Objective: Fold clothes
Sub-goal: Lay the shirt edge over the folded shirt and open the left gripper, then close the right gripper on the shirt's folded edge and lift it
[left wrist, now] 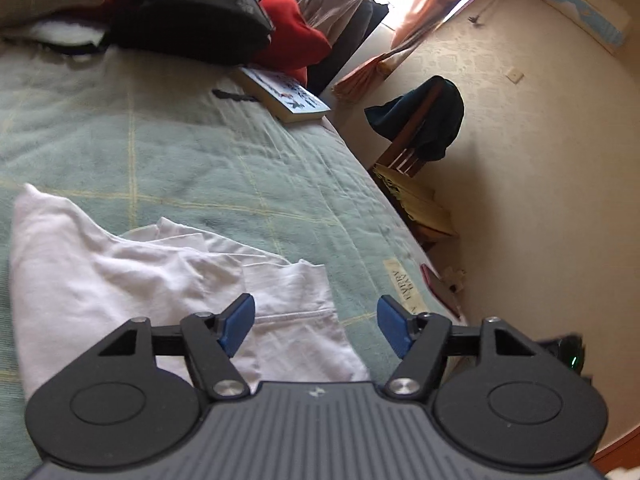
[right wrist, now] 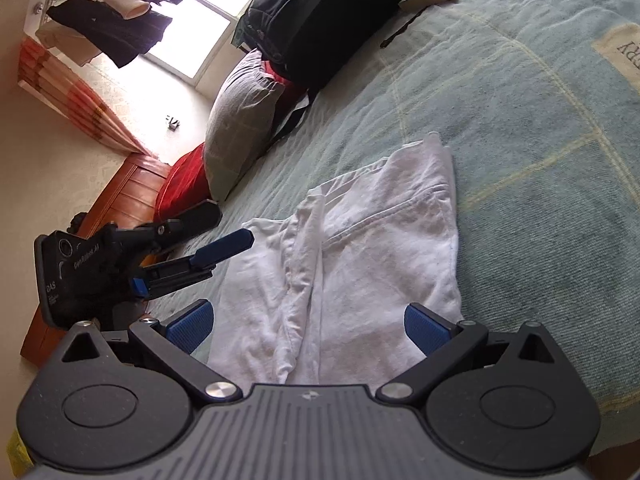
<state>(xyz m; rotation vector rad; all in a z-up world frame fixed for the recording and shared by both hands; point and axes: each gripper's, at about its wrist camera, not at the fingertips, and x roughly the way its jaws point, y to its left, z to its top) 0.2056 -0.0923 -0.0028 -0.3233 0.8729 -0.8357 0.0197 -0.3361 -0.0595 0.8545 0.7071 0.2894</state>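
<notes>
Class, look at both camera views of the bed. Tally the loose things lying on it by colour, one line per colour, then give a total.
White: 1, the white garment
Black: 1, the backpack
Red: 1, the red cushion
Grey: 1, the grey pillow
Printed: 1, the book
Total: 5
</notes>
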